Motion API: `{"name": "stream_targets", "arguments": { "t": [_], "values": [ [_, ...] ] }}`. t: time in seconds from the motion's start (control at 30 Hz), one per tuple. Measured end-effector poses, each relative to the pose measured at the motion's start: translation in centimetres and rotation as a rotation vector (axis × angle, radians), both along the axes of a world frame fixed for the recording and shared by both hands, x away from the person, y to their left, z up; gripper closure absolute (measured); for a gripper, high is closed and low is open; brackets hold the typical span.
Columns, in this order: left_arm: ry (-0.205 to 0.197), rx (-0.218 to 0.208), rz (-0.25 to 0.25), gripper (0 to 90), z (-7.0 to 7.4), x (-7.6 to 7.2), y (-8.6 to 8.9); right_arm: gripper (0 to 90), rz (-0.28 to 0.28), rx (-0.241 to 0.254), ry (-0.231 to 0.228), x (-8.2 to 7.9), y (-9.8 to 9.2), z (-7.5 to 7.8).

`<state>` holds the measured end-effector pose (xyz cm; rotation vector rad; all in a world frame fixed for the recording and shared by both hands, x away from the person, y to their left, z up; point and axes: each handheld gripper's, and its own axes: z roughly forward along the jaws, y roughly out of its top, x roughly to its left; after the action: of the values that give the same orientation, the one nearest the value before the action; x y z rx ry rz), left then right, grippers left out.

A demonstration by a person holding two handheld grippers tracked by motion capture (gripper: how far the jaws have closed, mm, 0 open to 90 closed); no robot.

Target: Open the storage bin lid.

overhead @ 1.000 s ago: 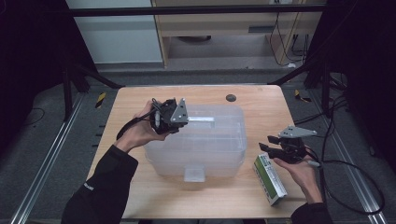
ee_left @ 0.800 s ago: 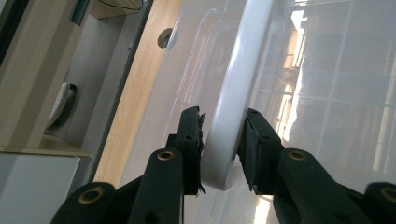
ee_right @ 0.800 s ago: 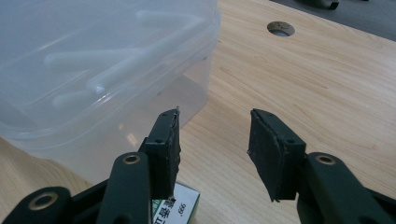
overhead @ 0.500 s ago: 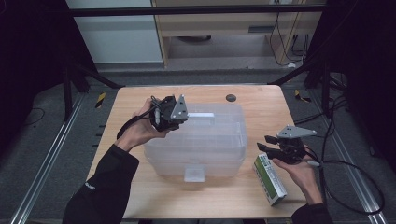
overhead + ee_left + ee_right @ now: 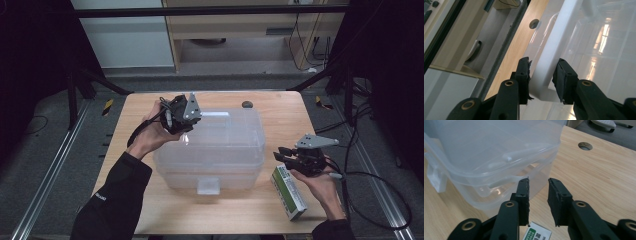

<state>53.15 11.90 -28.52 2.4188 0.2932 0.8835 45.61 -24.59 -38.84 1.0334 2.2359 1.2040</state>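
Here, a clear plastic box [image 5: 215, 150] sits mid-surface. The left gripper [image 5: 186, 116], jaws just easing apart, straddles its white handle [image 5: 550, 55]. The right gripper [image 5: 286, 156], jaws just narrowing on nothing, hovers beside the box above a green carton [image 5: 290, 192].

The left gripper [image 5: 192, 120] is sitting at centre left of the high view, jaws just opening around a white bar; the right gripper [image 5: 282, 156] is hovering at lower right, jaws just closing with nothing between them
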Motion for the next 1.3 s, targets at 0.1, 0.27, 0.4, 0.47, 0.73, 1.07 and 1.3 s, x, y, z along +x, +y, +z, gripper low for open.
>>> {"name": "stream_targets", "arguments": {
  "t": [0.1, 0.27, 0.4, 0.47, 0.73, 1.07, 1.3],
  "values": [
    [-0.001, -0.015, 0.02, 66.1, 0.1, 0.3, 0.0, 78.4, 0.014, 0.0, 0.007, -0.1, 0.1, 0.0],
    [-0.003, -0.034, 0.041, 65.5, 0.3, 0.9, 0.0, 86.3, 0.037, 0.015, 0.025, -0.2, 0.3, 0.1],
    [-0.011, -0.048, 0.06, 65.1, 0.3, 1.3, 0.0, 89.9, 0.057, 0.015, 0.044, -0.2, 0.6, 0.0],
    [-0.017, -0.05, 0.069, 64.9, 0.4, 1.5, 0.0, 90.0, 0.061, 0.017, 0.044, -0.2, 0.8, -0.1],
    [-0.009, -0.054, 0.089, 64.8, 0.5, 2.1, -0.2, 90.0, 0.095, 0.065, 0.047, -0.1, 1.4, 0.0],
    [0.002, -0.059, 0.08, 64.9, 0.5, 2.2, -0.1, 90.0, 0.111, 0.108, 0.018, 0.1, 2.5, 0.2],
    [0.017, -0.078, 0.074, 63.6, 0.4, 2.0, 0.2, 90.0, 0.104, 0.107, 0.026, 0.2, 2.6, 0.0]
  ]
}}
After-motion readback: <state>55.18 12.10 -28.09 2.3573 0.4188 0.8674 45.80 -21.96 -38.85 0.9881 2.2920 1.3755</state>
